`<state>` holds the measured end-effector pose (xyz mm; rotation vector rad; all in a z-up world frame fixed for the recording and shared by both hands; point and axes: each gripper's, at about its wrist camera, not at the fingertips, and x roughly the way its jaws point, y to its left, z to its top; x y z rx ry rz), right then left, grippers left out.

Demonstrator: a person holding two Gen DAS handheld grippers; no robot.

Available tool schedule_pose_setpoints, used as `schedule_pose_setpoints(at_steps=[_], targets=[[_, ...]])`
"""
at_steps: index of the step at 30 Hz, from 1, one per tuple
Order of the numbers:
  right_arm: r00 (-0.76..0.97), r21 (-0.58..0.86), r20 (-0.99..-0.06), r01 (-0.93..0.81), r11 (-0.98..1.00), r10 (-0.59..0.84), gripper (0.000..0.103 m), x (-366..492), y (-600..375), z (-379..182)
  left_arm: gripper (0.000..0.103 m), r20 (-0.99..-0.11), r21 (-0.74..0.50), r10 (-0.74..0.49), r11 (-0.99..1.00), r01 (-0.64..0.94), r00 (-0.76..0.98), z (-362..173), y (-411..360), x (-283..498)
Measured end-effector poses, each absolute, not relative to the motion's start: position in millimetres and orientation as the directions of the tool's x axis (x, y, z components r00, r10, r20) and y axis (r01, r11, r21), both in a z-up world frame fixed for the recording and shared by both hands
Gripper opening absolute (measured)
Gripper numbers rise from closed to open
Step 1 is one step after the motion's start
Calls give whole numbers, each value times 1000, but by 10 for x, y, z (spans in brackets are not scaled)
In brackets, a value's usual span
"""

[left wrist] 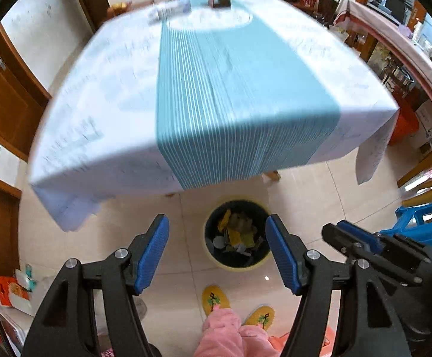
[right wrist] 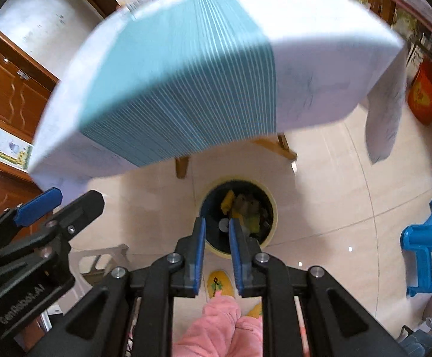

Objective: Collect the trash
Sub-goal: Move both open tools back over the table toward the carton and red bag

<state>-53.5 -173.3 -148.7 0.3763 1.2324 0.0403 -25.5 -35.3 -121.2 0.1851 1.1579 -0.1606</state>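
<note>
Left gripper (left wrist: 217,242): jaws standing wide apart, nothing lying between the two blue ribbed pads (left wrist: 153,254); it is pointing steeply down over the floor. Right gripper (right wrist: 217,239): jaws sitting close together with a narrow gap showing between the pads; nothing is being held there either. Each gripper is showing at the edge of the other's view.

Count: two grippers, one trash bin, one table, two slippers, one blue stool.

Trash bin (left wrist: 236,264): round, pale yellow rim, dark liner, standing upright on the tiled floor (left wrist: 320,196) just in front of the table's near edge and framed between the left gripper's fingers. It is holding a mixed heap of yellow and brown wrappers and white scraps; single pieces are too blurred to count.

Table (left wrist: 111,89): wearing a white cloth with a teal striped runner (left wrist: 233,89) down the middle. A few small items are sitting at its far end, too blurred to identify.

Below the grippers, a person's pink-clad legs (left wrist: 230,333) and yellow slippers (left wrist: 214,299) are showing. The blue plastic stool (right wrist: 427,247) is standing well to the right of the bin.
</note>
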Motion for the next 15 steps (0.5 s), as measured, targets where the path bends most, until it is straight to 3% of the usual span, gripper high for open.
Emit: schedule_pose_setpoints(at_steps=[15], targets=[[569, 334, -792, 99, 938, 222, 20, -613, -2044, 75, 66, -816, 124, -17, 971, 204, 578, 449, -439, -371]])
